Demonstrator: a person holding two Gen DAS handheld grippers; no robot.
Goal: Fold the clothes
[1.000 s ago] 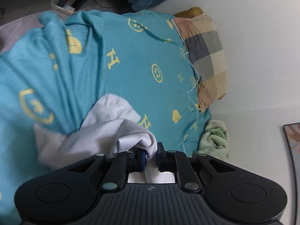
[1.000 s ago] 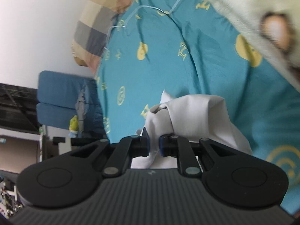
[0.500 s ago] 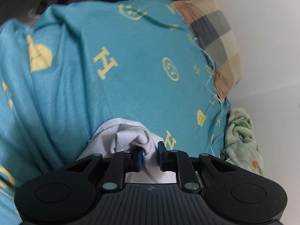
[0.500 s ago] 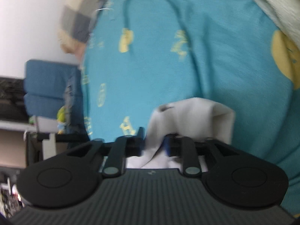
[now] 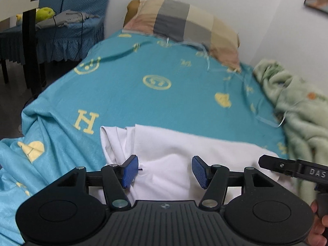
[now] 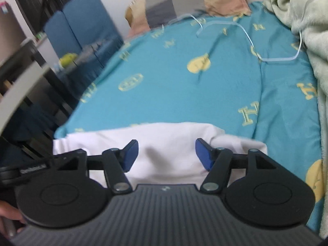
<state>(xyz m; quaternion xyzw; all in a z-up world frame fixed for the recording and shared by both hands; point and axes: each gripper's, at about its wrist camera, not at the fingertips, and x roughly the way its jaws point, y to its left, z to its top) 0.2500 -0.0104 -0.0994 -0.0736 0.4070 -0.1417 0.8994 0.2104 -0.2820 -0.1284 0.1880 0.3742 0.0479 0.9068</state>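
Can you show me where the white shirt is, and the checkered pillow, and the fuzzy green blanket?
white shirt (image 5: pixel 180 143): left wrist view, on its flat upper layer.
checkered pillow (image 5: pixel 184 20): left wrist view, on a grey square near its middle.
fuzzy green blanket (image 6: pixel 307 10): right wrist view, on its bunched top part.

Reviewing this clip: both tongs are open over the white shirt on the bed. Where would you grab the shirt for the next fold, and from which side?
Probably the white shirt at its left end, where layered edges bunch up beside the left tongs; that raised fold gives something to pinch. Come from the near edge, low and forward. The right tongs could take the opposite rounded corner likewise. The flat middle offers no edge.
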